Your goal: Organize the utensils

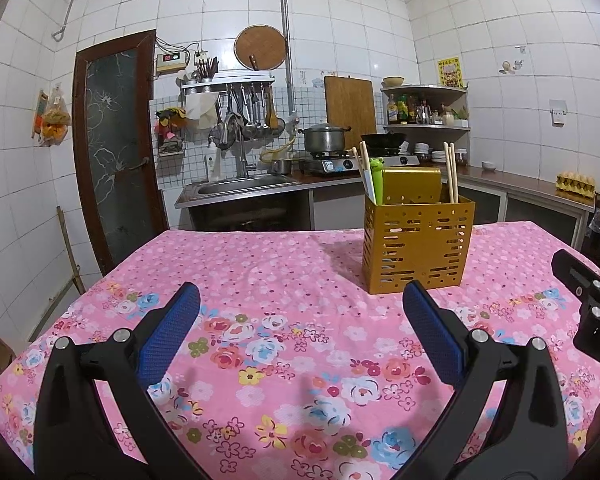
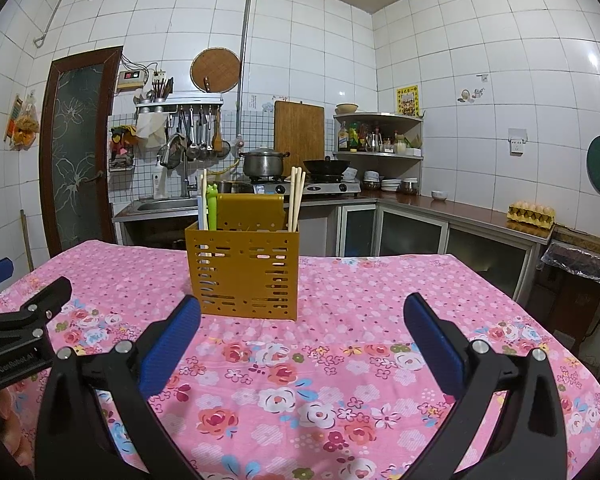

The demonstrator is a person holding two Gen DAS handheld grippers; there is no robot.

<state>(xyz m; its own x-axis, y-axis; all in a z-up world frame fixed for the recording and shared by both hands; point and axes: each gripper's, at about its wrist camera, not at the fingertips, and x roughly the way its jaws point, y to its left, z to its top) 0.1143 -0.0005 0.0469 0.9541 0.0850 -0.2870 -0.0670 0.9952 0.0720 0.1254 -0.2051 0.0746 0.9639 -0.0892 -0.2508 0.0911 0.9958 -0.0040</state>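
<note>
golden holder (image 2: 242, 272) carries two chopstick pairs (image 2: 296, 198), one green utensil (image 2: 211, 206).

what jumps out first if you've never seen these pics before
The mustard-yellow slotted utensil holder stands upright on the pink floral tablecloth, with chopsticks and a green frog-topped utensil poking out of its top. Near the lens, the right gripper and left gripper both hover wide open and empty, blue pads apart, short of the holder.
</note>
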